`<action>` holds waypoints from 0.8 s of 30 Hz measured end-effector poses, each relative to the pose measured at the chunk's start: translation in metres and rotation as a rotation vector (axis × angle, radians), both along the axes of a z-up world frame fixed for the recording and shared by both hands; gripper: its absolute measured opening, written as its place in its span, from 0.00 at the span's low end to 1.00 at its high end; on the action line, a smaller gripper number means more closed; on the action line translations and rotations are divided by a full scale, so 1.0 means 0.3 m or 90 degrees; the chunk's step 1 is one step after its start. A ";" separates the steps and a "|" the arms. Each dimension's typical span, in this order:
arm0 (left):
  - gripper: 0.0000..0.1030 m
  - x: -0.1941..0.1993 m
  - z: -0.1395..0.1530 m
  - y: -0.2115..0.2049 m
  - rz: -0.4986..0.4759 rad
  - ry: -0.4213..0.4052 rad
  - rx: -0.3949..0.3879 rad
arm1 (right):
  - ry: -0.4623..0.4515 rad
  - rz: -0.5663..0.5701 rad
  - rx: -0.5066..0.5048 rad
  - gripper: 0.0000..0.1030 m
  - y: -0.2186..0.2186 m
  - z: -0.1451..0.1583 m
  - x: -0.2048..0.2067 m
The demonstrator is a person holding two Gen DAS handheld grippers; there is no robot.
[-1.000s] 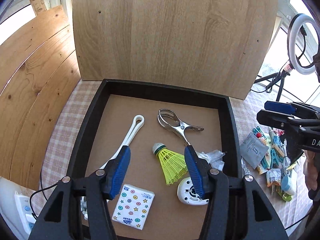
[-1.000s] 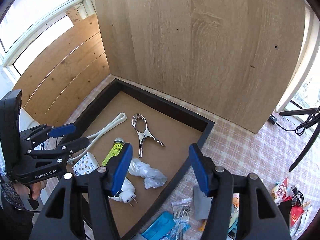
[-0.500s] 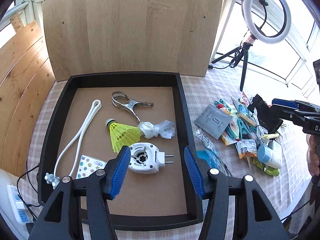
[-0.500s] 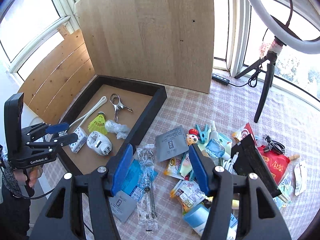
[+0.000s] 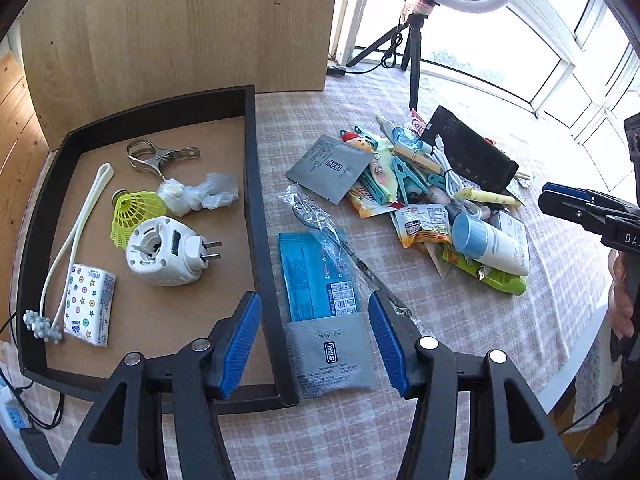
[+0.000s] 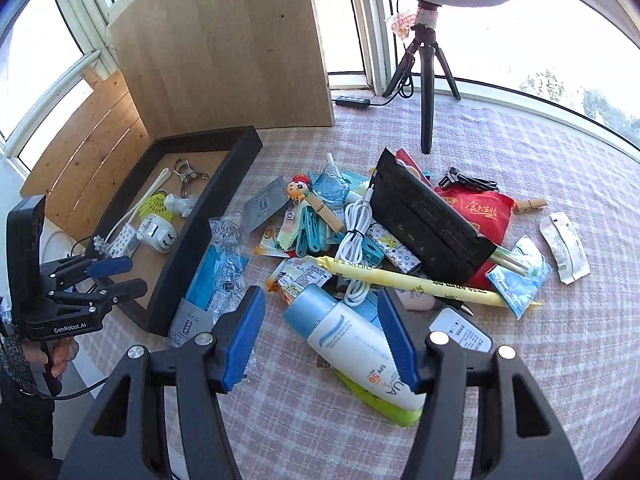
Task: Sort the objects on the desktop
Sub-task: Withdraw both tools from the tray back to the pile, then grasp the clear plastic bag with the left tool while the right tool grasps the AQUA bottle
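Note:
A black tray holds a white plug adapter, a yellow shuttlecock, a metal clip, a tissue pack and a white strap. A pile of small items lies on the checked cloth to its right, with a sunscreen bottle, a white cable and a black pouch. My left gripper is open above a grey sachet beside the tray's right wall. My right gripper is open over the sunscreen bottle.
A wooden board stands behind the tray. A ring light on a tripod stands at the back of the table. A blue wipes pack and a wrapped fork lie next to the tray. A power strip sits at the left edge.
Both grippers have swung right, from over the tray to the pile on the cloth. Both stay open and empty.

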State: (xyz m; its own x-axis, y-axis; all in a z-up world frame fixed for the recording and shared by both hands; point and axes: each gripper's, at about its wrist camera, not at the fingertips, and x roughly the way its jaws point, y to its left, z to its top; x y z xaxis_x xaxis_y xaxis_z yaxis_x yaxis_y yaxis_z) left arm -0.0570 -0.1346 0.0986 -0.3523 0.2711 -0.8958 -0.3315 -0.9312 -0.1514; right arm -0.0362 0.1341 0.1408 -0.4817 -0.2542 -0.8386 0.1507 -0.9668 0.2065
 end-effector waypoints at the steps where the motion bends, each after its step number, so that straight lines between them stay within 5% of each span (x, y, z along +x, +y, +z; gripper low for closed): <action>1: 0.51 0.001 -0.009 0.015 -0.003 -0.004 -0.001 | -0.001 -0.005 0.004 0.56 0.024 -0.001 0.009; 9: 0.51 0.001 -0.083 0.126 -0.015 -0.039 -0.010 | -0.017 0.005 0.040 0.56 0.157 -0.023 0.072; 24: 0.51 -0.027 -0.193 0.179 0.048 -0.086 -0.015 | -0.038 0.288 0.168 0.56 -0.098 -0.188 -0.001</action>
